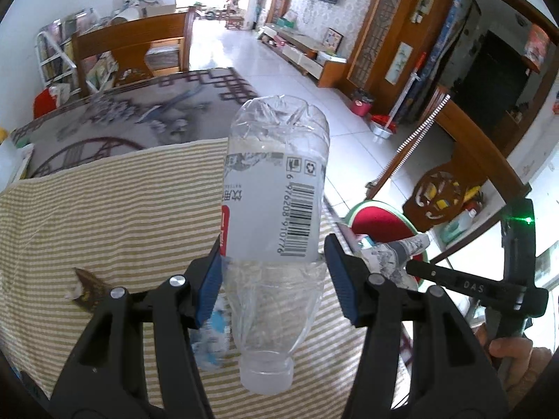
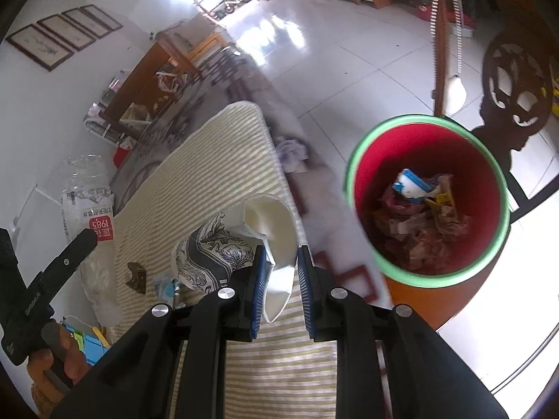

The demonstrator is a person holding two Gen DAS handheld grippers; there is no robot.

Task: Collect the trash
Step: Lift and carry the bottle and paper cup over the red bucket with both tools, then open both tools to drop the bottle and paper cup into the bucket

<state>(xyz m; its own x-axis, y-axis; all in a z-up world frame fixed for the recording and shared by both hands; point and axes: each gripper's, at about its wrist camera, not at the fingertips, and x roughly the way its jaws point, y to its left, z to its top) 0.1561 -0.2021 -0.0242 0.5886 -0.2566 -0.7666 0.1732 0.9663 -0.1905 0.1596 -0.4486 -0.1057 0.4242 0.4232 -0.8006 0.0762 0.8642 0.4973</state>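
The crumpled clear plastic water bottle (image 1: 276, 216) hangs cap-down in the left gripper (image 1: 274, 276), whose blue ribbed pads pinch it just below the grey label, above the green-and-cream striped cloth (image 1: 104, 216). The crushed paper cup (image 2: 244, 244), white inside with a black-and-white floral print outside, is pinched by its flattened wall in the right gripper (image 2: 281, 286), over the cloth's edge and near the red bin with a green rim (image 2: 353, 174).

To do this step well, I judge each piece should be carried fully over the bin's round mouth before the jaws spread, the cup first since it is closer. The bottle's thin, dented walls look springy and slick, so a firm squeeze on the labelled band seems safer than on the bare neck. The cup's creased paper looks soft and could tear or slip.

A small brown scrap (image 1: 87, 286) and a blue-and-white wrapper (image 1: 213, 335) lie on the cloth; the bin already holds crumpled wrappers.
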